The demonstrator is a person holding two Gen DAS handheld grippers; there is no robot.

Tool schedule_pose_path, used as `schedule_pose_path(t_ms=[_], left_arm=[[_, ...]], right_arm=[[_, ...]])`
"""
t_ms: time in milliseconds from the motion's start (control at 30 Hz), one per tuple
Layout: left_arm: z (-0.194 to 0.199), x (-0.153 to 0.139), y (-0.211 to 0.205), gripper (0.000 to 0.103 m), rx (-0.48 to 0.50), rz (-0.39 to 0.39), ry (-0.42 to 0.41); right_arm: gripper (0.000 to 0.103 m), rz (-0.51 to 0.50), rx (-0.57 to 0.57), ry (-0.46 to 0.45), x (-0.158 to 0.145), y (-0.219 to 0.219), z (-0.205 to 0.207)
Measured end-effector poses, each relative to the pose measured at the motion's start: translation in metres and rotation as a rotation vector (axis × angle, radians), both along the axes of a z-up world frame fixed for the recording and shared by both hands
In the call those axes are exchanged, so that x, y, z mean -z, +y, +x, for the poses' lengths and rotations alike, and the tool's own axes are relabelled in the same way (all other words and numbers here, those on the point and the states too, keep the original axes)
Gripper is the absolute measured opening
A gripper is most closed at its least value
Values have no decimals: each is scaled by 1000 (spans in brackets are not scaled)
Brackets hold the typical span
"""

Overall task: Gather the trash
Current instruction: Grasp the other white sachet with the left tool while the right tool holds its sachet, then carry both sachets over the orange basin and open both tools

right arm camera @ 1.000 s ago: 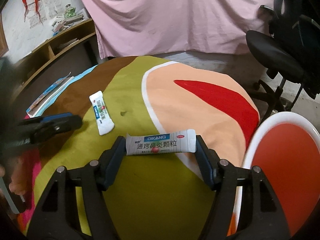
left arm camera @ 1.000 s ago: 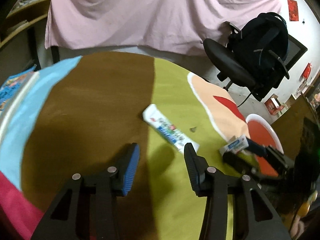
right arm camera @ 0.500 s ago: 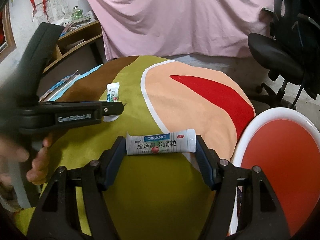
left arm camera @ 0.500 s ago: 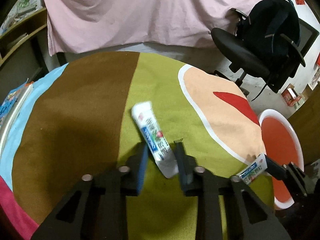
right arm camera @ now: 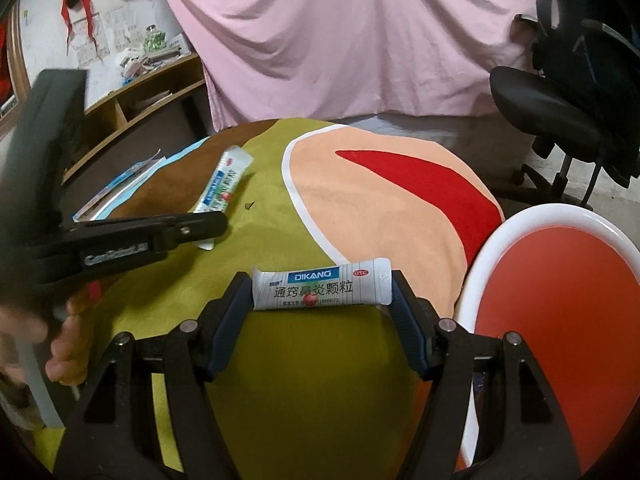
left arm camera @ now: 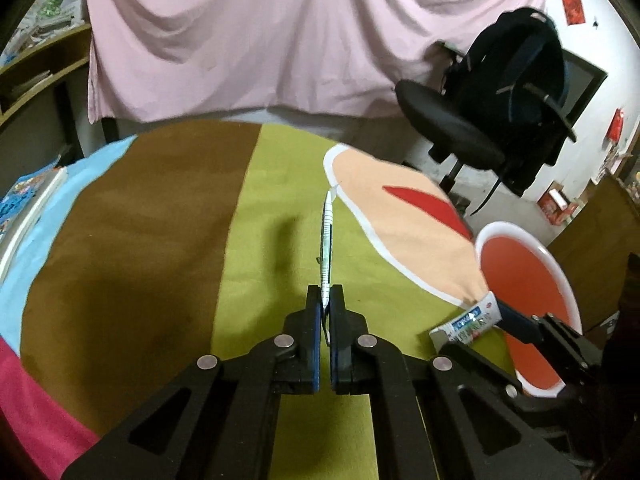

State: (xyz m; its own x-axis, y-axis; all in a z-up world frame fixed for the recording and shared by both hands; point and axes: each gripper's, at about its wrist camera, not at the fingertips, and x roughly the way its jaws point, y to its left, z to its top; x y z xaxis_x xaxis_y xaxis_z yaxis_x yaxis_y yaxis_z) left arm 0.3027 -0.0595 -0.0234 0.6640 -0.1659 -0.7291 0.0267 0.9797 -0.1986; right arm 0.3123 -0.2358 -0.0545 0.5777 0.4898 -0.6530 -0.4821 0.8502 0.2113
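While both my tools are clamped on sachets, the bin (right arm camera: 532, 216) at lower right of the frame sits just beside my right tool (right arm camera: 322, 294), whose sachet (right arm camera: 322, 289) lies crosswise; my left tool (left arm camera: 325, 300) pinches its sachet (left arm camera: 327, 246) edge-on, pointing away, farther off.

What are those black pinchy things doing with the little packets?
A person is picking up trash with two hand-held grippers. The left gripper is shut on a white sachet, pinching its near end so it sticks out edge-on over the colourful tablecloth. The right gripper holds another sachet crosswise between its fingers, marked DIKANG. A red bin with a white rim stands right beside the table, and neither packet is in it yet.
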Motion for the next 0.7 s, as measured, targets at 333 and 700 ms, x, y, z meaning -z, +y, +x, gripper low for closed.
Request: schedule_pose_path(t_ms=[333,700], left_arm=[[-42,-32,-4,2,16,-18,-184],[-86,-87,-48,2,143,-10,-458]], right_arm=[[93,121,78,-138,-28,-27,-20],[93,221,228,-469,-86,-77,-72]])
